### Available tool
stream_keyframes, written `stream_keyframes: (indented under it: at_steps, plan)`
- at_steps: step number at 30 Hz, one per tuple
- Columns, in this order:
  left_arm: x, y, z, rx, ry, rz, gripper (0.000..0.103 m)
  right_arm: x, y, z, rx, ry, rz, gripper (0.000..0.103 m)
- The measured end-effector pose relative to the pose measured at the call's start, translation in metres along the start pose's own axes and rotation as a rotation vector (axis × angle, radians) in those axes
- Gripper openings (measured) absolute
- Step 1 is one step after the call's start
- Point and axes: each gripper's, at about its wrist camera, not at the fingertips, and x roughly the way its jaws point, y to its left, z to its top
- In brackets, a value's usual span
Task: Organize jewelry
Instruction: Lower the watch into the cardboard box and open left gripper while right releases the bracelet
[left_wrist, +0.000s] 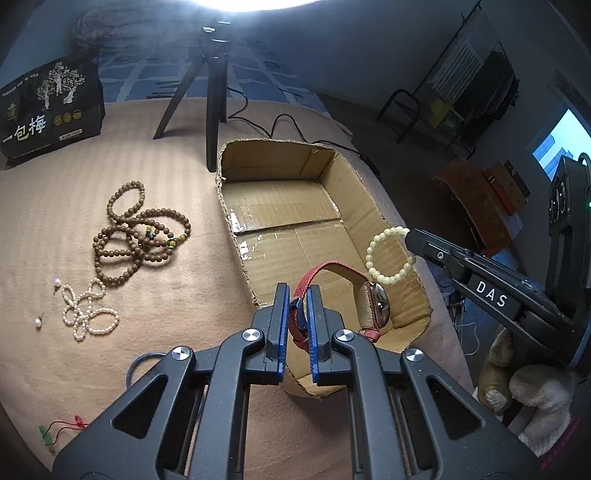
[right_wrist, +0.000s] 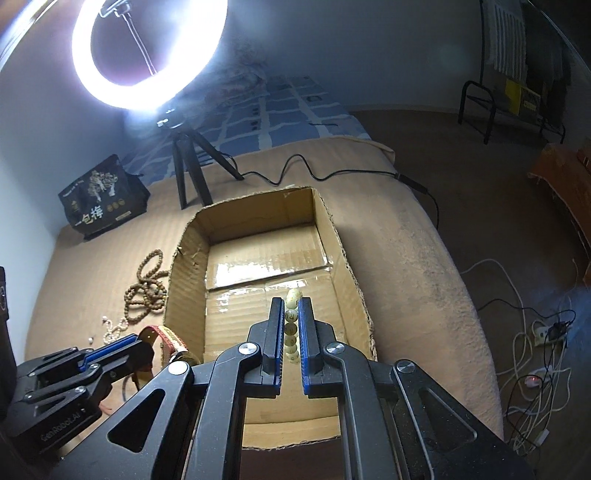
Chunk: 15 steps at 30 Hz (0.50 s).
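My left gripper (left_wrist: 297, 291) is shut on the red strap of a wristwatch (left_wrist: 376, 306), which hangs over the near end of an open cardboard box (left_wrist: 280, 206). My right gripper (right_wrist: 291, 304) is shut on a pale yellow bead bracelet (right_wrist: 291, 317), held edge-on above the box floor (right_wrist: 266, 295). In the left wrist view that bracelet (left_wrist: 388, 254) dangles as a ring from the right gripper's tip (left_wrist: 412, 236) over the box's right wall. The right wrist view shows the left gripper (right_wrist: 135, 338) with the watch (right_wrist: 170, 338) at the box's near left corner.
Brown wooden bead strands (left_wrist: 136, 236), a pearl strand (left_wrist: 86, 314), two loose pearl earrings (left_wrist: 56, 283) and a red-corded green pendant (left_wrist: 48, 435) lie on the tan blanket left of the box. A black snack bag (left_wrist: 48, 110), a tripod (left_wrist: 210, 110) with ring light and a cable stand behind.
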Motion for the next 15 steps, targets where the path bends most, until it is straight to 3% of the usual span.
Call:
stream_keyframes:
  at_steps: [6,9,10,13,15]
  plan:
    - [0.0072,-0.0049,-0.0025,0.01,0.017,-0.025,0.009,0.0035,0.0015,0.0001,-0.008,0.011,-0.018,0.006]
    - [0.0063,-0.0068,-0.0022,0.016,0.017,-0.027,0.017,0.004,0.0018,0.0003,-0.01,0.015,-0.04,0.008]
    - [0.0053,-0.0066,-0.0026,0.017,0.014,-0.022,0.023,0.0036,0.0013,0.0001,-0.01,0.013,-0.045,0.014]
    - [0.0038,-0.0051,-0.0025,0.017,0.011,-0.012,0.024,0.0006,0.0003,-0.0005,-0.007,-0.006,-0.066,0.038]
    - [0.0018,-0.0036,-0.0023,0.018,0.008,-0.005,0.024,-0.0015,0.0004,-0.0002,-0.01,-0.016,-0.071,0.04]
